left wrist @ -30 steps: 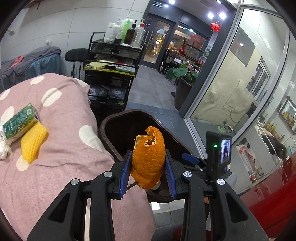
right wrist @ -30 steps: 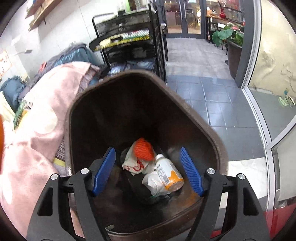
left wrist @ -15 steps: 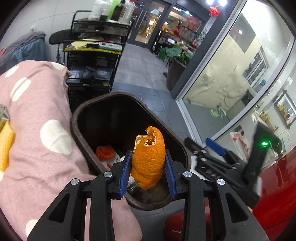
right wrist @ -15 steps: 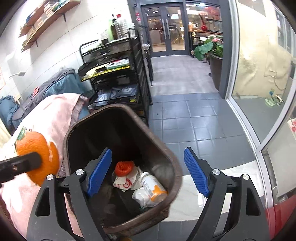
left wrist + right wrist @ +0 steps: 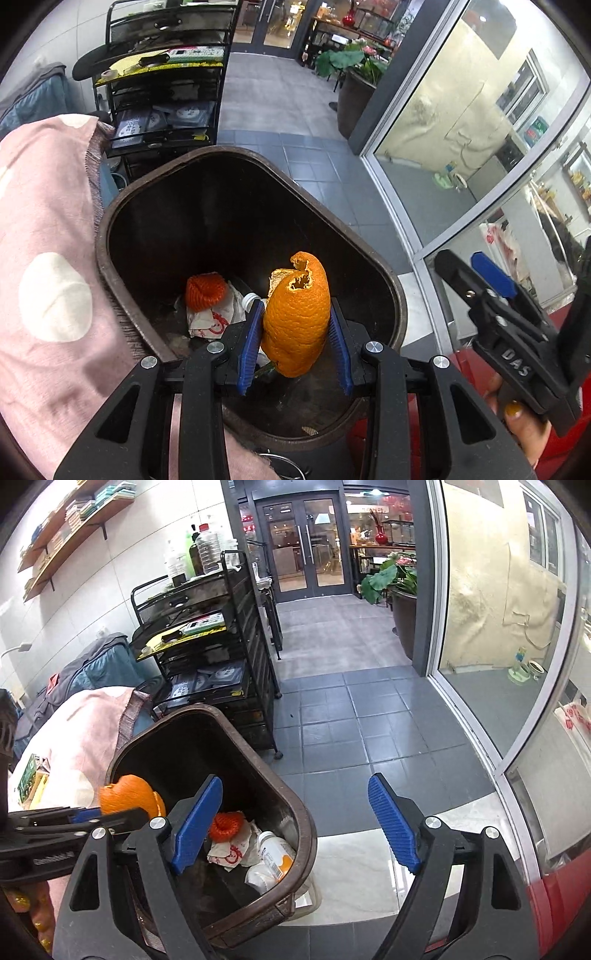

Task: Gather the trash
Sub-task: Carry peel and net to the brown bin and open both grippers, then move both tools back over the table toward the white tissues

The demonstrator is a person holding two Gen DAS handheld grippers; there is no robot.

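Brown trash bin (image 5: 122, 206) stood beside pink dotted cloth (image 5: 44, 229), holding wrapper, bottle, orange net. Right gripper (image 5: 295, 827) gaped wide, empty, by the bin rim. Left gripper (image 5: 295, 350) pinched orange peel (image 5: 297, 321) above the bin's opening.

The peel (image 5: 295, 314) sits above the bin (image 5: 110, 236) (cloth (image 5: 44, 221) left), shelving rack (image 5: 166, 92) behind.

An orange peel (image 5: 297, 317), curled and dimpled with a torn top edge, stands upright above the open mouth of the dark brown trash bin (image 5: 155, 184). At the bin's bottom lie an orange mesh ball (image 5: 205, 292), a crumpled red-printed wrapper (image 5: 214, 319) and a white bottle with an orange label (image 5: 275, 853).
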